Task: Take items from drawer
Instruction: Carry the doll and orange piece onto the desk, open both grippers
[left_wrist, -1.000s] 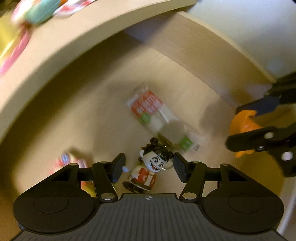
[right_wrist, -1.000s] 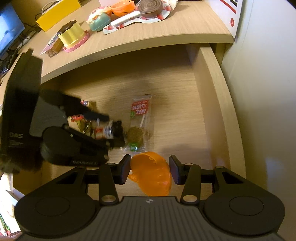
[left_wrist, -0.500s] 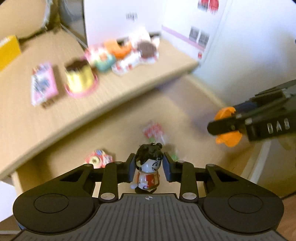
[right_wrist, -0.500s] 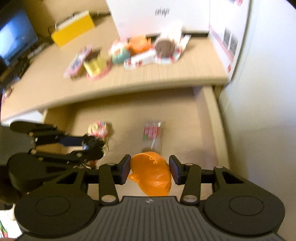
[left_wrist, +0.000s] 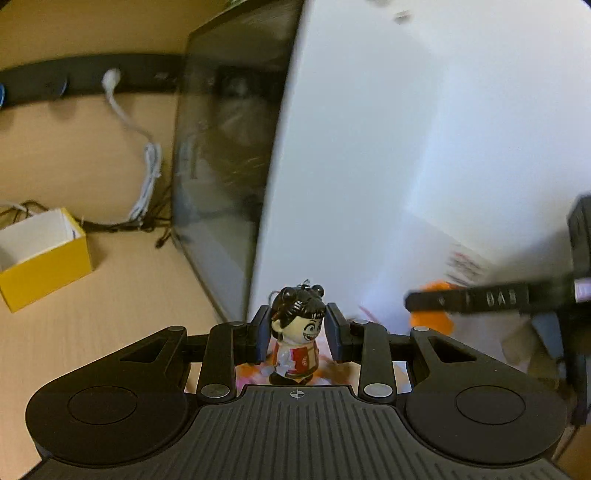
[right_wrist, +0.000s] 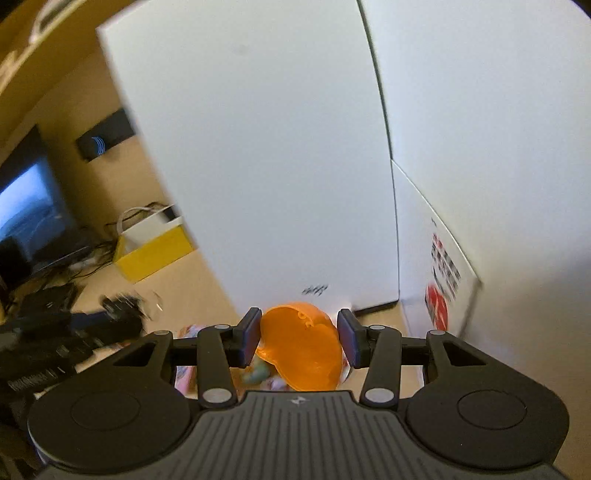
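My left gripper (left_wrist: 297, 332) is shut on a small toy figure (left_wrist: 297, 334) with black hair, a grinning face and a red and white jacket; it stands upright between the pads. My right gripper (right_wrist: 298, 338) is shut on an orange plastic shell (right_wrist: 301, 349), its hollow side facing the camera. Both grippers hang above the desk top, close to a white box (right_wrist: 266, 155). The right gripper shows as a blurred black bar (left_wrist: 480, 297) in the left wrist view, and the left gripper (right_wrist: 74, 332) is blurred at the left of the right wrist view. The drawer is out of view.
A tall white box (left_wrist: 388, 147) with a dark side stands just ahead. A yellow open box (left_wrist: 40, 254) sits at the left on the wooden desk (left_wrist: 110, 295), with cables (left_wrist: 144, 177) behind it. Colourful toys (right_wrist: 258, 373) lie under the fingers. A screen (right_wrist: 29, 206) glows at far left.
Both grippers rose out of the drawer and tilted up toward the desk top. The left gripper's jaws closed on the toy figure and lifted it. The right kept the orange shell.
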